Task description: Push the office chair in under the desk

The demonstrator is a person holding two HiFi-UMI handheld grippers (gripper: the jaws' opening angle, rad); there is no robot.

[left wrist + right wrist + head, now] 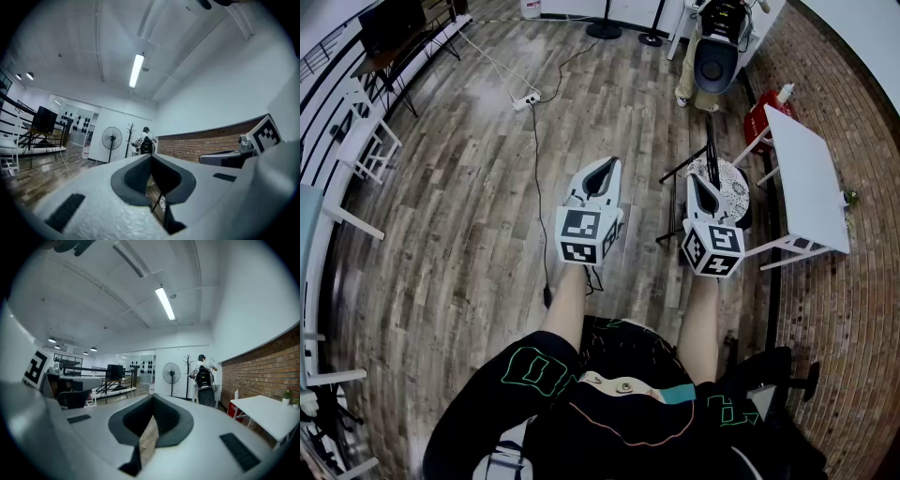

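The white desk [806, 178] stands at the right by the brick wall and also shows in the right gripper view [267, 411]. Next to its left edge is a round patterned seat [731, 192] on thin black legs. Low at my right, partly hidden behind my body, is a black shape with a spoke-like leg [787, 375], perhaps the office chair. My left gripper [598, 169] and right gripper [705, 183] are held side by side above the floor, pointing forward. Both are shut and hold nothing; their jaws meet in the left gripper view [151, 157] and the right gripper view [152, 397].
A person with a backpack [715, 56] stands far ahead near a standing fan [171, 373]. A power strip with a cable [525, 98] lies on the wood floor. White chairs [361, 141] line the left side. A red container [757, 117] sits beyond the desk.
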